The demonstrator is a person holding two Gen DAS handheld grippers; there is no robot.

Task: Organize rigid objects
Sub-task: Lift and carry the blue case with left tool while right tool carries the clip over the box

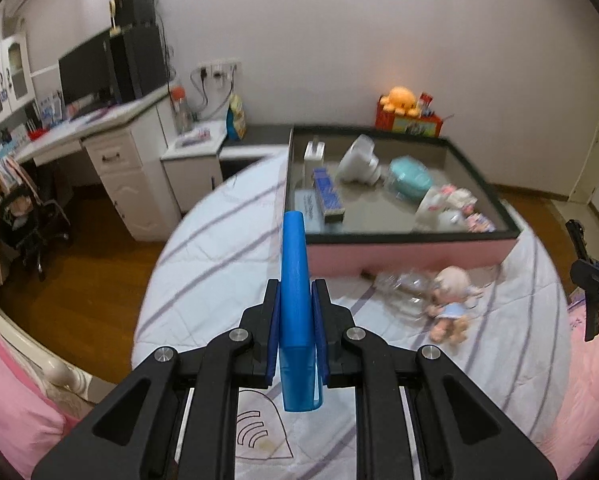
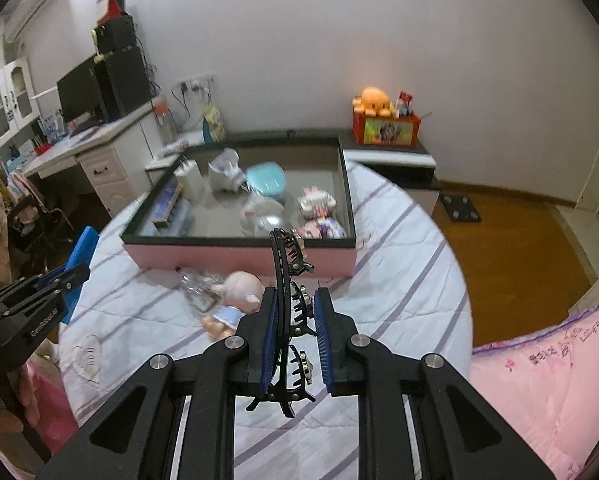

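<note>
**Both grippers loaded above the bed**

Over the striped bedspread (image 1: 227, 248), the left gripper (image 1: 296, 308) is clamped on a blue flat case (image 1: 294, 280) that stands upright between its pads; the right gripper (image 2: 295, 316) grasps a black hair claw clip (image 2: 289, 280); ahead sits the pink-sided tray (image 2: 239, 254) with assorted items inside; a small doll (image 2: 235, 300) and a clear plastic bottle (image 2: 197, 290) lie on the bedspread just before it.
</note>
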